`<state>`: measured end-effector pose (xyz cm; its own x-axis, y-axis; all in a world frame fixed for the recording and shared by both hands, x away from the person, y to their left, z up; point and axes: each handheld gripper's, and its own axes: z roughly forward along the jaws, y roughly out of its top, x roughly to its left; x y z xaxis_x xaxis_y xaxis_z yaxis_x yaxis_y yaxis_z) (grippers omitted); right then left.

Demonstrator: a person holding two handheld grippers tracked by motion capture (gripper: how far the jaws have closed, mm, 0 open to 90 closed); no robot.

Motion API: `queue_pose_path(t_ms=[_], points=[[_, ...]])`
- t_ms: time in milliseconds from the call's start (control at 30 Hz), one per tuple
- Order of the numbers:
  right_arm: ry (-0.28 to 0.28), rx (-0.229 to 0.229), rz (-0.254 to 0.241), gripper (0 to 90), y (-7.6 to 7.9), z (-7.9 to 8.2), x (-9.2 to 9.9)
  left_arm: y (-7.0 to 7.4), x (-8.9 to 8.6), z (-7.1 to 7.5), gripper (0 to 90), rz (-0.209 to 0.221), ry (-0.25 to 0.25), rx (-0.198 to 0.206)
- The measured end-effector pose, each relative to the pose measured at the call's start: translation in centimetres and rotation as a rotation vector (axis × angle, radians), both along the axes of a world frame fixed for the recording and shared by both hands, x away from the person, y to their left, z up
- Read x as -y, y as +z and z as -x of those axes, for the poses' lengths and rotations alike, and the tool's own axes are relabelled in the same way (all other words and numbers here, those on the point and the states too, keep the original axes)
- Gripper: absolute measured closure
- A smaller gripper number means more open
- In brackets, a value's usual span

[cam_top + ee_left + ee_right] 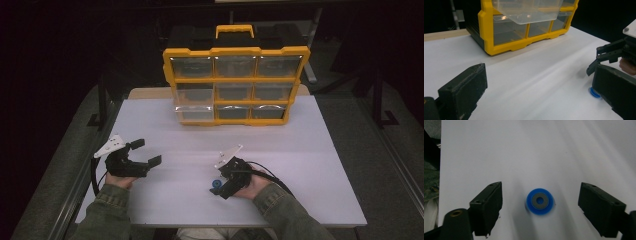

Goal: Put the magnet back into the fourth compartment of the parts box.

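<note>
Clearly, right hand-held gripper (pixel 539 207) straddles blue disc (pixel 539 200), jaws apart, white table (pixel 300 150) open around.

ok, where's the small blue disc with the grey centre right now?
The small blue round disc with a grey centre lies flat on the white table, near its front edge, between the open right tongs, untouched.

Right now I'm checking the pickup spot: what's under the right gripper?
Under the right gripper, between its open jaws with gaps on both sides, a blue disc with a grey ringed centre lies flat on the white table. The disc's underside is hidden.
</note>
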<state>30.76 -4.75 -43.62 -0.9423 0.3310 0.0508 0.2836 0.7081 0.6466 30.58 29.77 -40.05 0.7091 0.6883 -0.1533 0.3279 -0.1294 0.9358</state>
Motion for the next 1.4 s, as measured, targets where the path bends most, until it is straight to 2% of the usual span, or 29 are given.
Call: queue_pose_path(t_ms=[133, 300, 533, 733, 900, 1067, 1400], points=[[0.014, 0.011, 0.014, 25.2, -0.2, 0.0, -0.5, 0.0, 0.0, 0.1, 0.0, -0.006, -0.001, -0.001], [0.021, -0.003, 0.022, 31.9, -0.4, -0.1, -0.6, -0.1, 0.1, 0.1, 0.0, -0.012, -0.004, -0.003], [0.026, -0.015, 0.038, 46.6, -0.6, -0.3, -0.5, -0.1, 0.0, 0.0, 0.0, -0.009, -0.006, -0.005], [0.034, -0.004, 0.061, 59.5, -0.8, -0.1, -0.7, -0.1, 0.1, 0.0, 0.0, -0.007, -0.006, -0.006], [0.039, -0.002, 0.065, 61.2, -0.8, 0.0, -0.7, -0.1, 0.2, 0.1, 0.0, -0.011, -0.012, -0.007], [0.045, -0.034, 0.043, 61.3, -0.5, -0.1, -0.7, -0.2, 0.2, 0.0, 0.0, -0.022, -0.017, -0.004], [0.042, -0.024, -0.001, 61.3, 1.5, 0.0, -0.2, -0.2, 0.3, 0.1, 0.0, -0.030, -0.018, -0.007]])
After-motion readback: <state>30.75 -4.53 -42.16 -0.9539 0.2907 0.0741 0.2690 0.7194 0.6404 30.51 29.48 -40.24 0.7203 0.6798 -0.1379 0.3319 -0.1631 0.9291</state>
